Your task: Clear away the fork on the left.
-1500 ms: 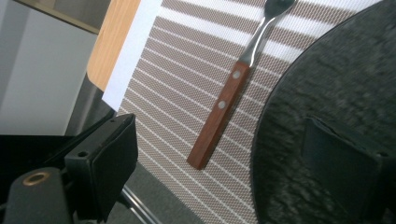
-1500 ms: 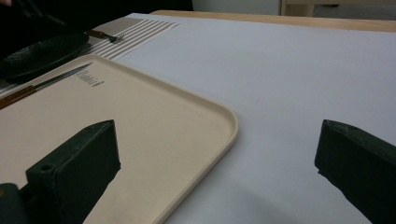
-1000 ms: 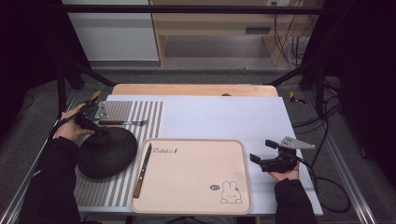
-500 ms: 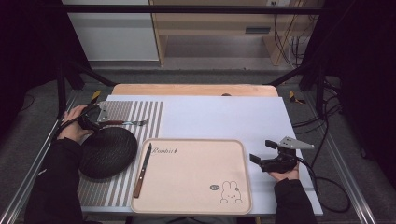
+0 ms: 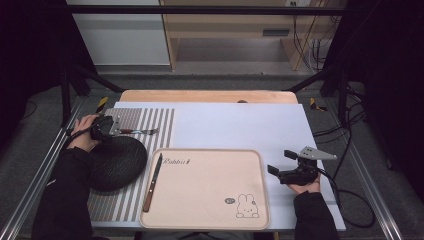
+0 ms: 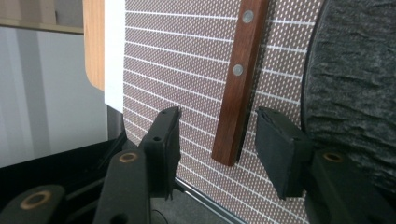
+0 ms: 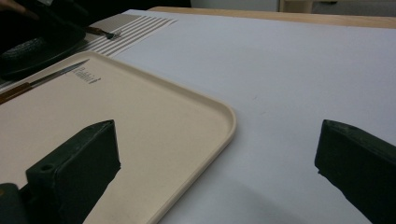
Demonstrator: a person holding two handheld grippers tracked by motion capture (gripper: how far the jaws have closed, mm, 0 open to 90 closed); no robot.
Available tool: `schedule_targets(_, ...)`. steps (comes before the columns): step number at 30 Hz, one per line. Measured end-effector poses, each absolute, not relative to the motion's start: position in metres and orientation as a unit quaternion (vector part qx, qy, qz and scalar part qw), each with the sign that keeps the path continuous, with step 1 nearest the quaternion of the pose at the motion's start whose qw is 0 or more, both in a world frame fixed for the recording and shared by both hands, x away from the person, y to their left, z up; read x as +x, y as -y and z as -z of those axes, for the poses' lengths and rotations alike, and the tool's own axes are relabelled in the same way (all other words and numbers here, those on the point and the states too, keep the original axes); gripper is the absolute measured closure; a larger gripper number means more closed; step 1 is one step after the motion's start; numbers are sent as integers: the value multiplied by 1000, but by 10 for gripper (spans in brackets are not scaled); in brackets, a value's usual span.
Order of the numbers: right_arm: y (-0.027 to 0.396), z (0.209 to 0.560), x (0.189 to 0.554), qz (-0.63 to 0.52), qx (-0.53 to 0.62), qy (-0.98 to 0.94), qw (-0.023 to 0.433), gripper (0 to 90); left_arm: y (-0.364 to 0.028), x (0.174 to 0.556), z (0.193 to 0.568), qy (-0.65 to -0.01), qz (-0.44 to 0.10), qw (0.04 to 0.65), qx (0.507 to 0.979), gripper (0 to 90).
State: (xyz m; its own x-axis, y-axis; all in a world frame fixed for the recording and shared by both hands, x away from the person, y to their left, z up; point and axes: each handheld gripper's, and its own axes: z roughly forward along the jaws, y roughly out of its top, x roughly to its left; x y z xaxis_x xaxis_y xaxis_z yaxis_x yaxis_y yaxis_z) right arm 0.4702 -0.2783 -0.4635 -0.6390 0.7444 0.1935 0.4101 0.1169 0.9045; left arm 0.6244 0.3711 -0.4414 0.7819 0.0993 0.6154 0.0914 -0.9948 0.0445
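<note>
A fork [image 5: 141,131] with a wooden handle [image 6: 238,79] lies on the striped placemat [image 5: 155,125], just beyond a black plate [image 5: 114,162]. My left gripper [image 5: 119,131] sits at the handle's end. Its jaws have just been closing and now straddle the handle [image 6: 217,116], with gaps still showing beside both pads [image 6: 280,149]. My right gripper [image 5: 280,161] rests open on the white table to the right of the beige tray [image 5: 210,200], nothing between its jaws [image 7: 218,126]. A wooden-handled knife [image 5: 152,182] lies along the tray's left side.
The tray carries a rabbit drawing [image 5: 246,206] near its front right corner. White table surface [image 5: 240,125] stretches behind the tray. The black plate [image 6: 355,93] lies close beside the left gripper's right jaw. The table's left edge [image 6: 105,60] is near.
The left hand has edged slightly right along the placemat toward the fork's handle. The right hand and gripper have stayed where they were.
</note>
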Motion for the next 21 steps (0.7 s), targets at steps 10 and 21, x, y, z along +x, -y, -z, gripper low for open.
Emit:
schedule_targets(10,279,463,470,-536,394,-730,158,2,-361,628,445,-30,-328,7,944,559)
schedule_targets(21,279,463,470,-537,394,-729,158,2,-346,633,449,-14,-328,21,944,569)
